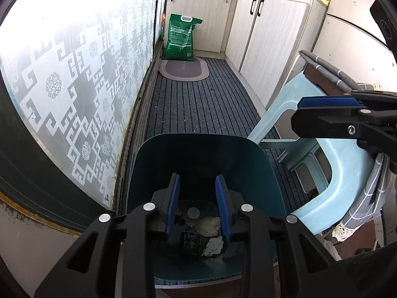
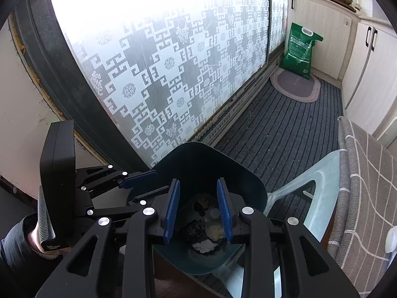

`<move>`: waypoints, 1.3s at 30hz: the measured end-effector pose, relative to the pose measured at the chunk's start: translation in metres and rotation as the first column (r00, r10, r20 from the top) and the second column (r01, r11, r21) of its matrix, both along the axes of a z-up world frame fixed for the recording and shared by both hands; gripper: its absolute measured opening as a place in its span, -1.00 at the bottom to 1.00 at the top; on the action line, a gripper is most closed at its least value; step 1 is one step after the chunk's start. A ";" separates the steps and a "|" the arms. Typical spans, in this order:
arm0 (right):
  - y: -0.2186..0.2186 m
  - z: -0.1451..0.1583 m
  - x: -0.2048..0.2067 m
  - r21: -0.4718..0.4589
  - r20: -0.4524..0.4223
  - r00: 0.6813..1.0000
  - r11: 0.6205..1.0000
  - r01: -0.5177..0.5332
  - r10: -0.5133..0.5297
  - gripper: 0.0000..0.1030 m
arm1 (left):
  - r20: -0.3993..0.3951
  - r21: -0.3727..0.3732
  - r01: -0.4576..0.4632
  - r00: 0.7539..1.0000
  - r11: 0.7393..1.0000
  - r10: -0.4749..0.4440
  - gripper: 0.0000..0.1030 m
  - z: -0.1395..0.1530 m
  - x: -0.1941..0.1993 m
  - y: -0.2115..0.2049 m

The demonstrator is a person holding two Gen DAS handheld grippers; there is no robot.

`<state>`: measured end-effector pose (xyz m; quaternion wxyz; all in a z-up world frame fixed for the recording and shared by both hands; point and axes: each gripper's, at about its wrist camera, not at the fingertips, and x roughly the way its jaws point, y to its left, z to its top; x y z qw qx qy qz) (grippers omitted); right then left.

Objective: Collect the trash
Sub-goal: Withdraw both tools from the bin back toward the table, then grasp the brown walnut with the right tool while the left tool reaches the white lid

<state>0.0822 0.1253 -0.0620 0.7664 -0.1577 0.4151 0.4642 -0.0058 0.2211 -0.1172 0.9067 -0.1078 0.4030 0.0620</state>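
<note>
Both hand-held grippers, left [image 1: 199, 206] and right [image 2: 198, 208], are being held apart and empty over the bin [image 2: 206, 164], its trash [image 2: 204, 245] dropped; further litter is being called for.

Trash [image 2: 204, 245] in bin [image 2: 198, 159]; chair [image 2: 320, 186] right; sack [image 2: 300, 54] behind.

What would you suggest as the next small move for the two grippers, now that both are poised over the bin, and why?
Probably lift both away to look for more trash. The left gripper and right gripper are open with nothing between their pads, and the crumpled tissue and dark wrapper already lie inside the teal bin.
</note>
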 end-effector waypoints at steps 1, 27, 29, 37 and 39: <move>-0.003 0.004 0.000 0.011 0.012 1.000 1.000 0.006 -0.006 -0.40 | 0.018 -0.003 0.000 1.000 1.000 0.000 -0.37 0.004 0.000 -0.001; -0.211 0.056 0.041 0.090 0.207 0.930 0.953 0.290 -0.303 -0.24 | 0.331 0.029 0.189 0.925 0.982 -0.188 -0.10 0.093 0.038 -0.114; -0.225 0.055 0.040 0.081 0.223 0.923 0.950 0.301 -0.312 -0.24 | 0.349 0.043 0.218 0.911 0.975 -0.219 -0.07 0.098 0.039 -0.123; -0.262 0.033 0.047 0.034 0.188 0.924 0.943 0.331 -0.332 -0.24 | 0.365 0.066 0.302 0.880 0.951 -0.305 0.03 0.103 0.059 -0.170; -0.263 0.022 0.051 0.021 0.162 0.931 0.945 0.327 -0.326 -0.24 | 0.344 0.072 0.317 0.882 0.946 -0.322 0.02 0.100 0.066 -0.182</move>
